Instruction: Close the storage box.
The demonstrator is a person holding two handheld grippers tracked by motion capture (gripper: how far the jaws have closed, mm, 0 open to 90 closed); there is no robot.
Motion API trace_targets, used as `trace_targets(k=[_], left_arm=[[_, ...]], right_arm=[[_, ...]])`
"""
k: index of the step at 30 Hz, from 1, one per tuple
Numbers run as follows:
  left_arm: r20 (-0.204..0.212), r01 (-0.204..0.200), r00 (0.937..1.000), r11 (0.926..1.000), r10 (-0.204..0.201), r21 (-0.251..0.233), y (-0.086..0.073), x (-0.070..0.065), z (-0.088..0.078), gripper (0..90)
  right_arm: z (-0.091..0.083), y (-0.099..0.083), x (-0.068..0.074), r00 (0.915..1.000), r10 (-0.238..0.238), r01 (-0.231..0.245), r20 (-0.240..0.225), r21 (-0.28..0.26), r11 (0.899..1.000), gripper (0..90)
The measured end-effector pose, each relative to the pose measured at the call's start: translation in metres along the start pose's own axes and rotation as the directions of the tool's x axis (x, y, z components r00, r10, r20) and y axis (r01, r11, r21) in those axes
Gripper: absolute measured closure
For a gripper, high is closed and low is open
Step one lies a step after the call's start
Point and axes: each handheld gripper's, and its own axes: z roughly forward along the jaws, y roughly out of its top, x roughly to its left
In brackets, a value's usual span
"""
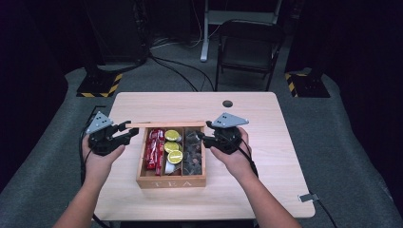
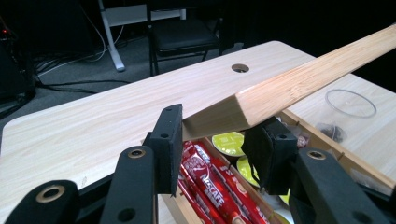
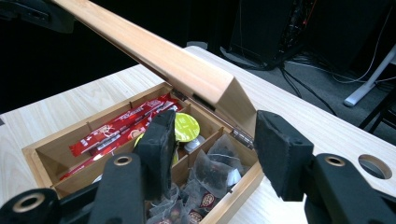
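High view, left side: your left gripper (image 1: 127,132) meets the lid (image 1: 166,125) at its left end; in the left gripper view the jaws stand narrow at that corner (image 2: 219,116), though actual pinching is hard to confirm.
Middle: the tea box (image 1: 171,182) sits mid-table with its lid raised; red sachets (image 1: 154,148), yellow-green pods (image 1: 173,146) and tea bags (image 1: 192,152) lie exposed.
Right side: your right gripper (image 1: 202,137) has wide fingers beside the lid's right end, holding nothing.
Progress: I'd judge the opening nearly done, or a closing just begun.
Hidden: hinges mostly covered; sachet print partly readable.
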Motion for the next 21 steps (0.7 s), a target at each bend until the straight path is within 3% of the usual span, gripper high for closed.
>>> trace_targets(k=[12, 21], left_arm=[[0.005, -0.026, 0.9996, 0.9997, 0.026, 0.003, -0.019, -0.007, -0.006, 56.9], [0.013, -0.038, 0.9992, 0.9992, 0.038, 0.007, -0.021, -0.007, -0.007, 56.8]], right_arm=[[-0.006, -0.013, 0.011, 0.9998, -0.015, 0.014, -0.013, -0.013, 1.0, 47.5], [-0.01, -0.013, 0.014, 0.9991, -0.039, 0.039, -0.018, -0.018, 0.999, 47.8]])
